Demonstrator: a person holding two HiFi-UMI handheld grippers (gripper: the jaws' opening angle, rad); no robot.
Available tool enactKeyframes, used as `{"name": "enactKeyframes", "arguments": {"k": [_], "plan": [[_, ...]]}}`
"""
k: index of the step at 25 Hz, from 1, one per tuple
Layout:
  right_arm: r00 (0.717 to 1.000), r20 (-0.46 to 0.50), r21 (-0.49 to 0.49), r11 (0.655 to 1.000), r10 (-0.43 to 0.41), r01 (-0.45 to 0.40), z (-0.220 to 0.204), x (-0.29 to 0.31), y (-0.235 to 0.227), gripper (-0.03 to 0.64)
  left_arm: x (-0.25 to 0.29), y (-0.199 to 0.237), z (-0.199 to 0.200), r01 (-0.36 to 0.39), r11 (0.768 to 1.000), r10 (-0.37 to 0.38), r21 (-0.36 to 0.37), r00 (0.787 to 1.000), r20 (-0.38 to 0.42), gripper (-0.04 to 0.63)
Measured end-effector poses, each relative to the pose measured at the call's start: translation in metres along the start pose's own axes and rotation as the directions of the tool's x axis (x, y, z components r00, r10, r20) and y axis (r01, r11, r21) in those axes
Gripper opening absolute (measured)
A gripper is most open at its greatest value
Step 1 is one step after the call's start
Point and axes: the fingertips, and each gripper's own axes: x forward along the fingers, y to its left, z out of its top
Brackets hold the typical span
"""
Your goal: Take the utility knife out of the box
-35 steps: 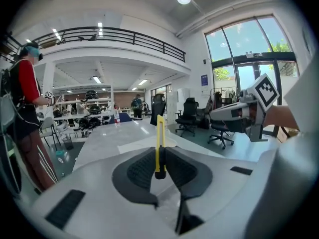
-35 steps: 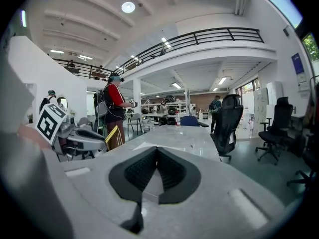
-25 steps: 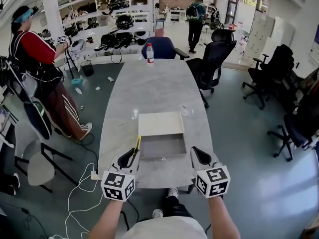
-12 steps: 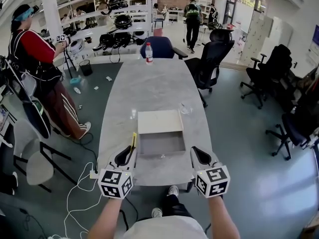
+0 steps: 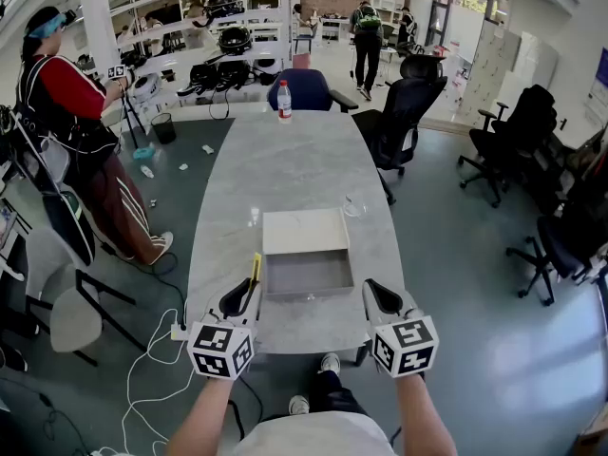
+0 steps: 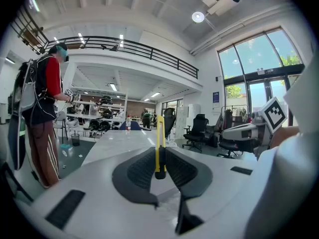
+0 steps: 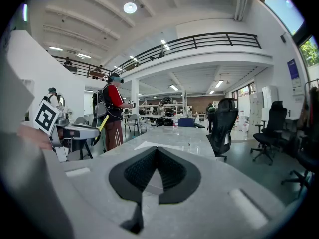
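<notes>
Two claws hover over the near edge of the bench (image 5: 285, 160), one in each of your hands. Your left claw (image 5: 249, 291) is clamped on the yellow utility knife (image 5: 256, 266). The knife juts forward past the claw tips and sits just left of the open box (image 5: 309, 275), outside it. Your right claw (image 5: 373, 291) has its jaws together with nothing between them, just right of the box's near right corner. Past the box, a clear cup (image 5: 354, 207) stands on the bench. At the bench's far end stands a water bottle (image 5: 282, 101). Far left, a person (image 5: 66, 93) stands on the floor.
</notes>
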Motion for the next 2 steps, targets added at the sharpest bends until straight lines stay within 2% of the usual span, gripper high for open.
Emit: {"name": "enactKeyframes", "arguments": {"k": [2], "plan": [[1.000,-0.001,-0.001,1.000,0.001,-0.001,0.0004,0.0001,0.0008,0.005,-0.0002,-0.0008,-0.0005,0.002,1.000,-0.002,0.001,1.000,-0.002,0.060]]}}
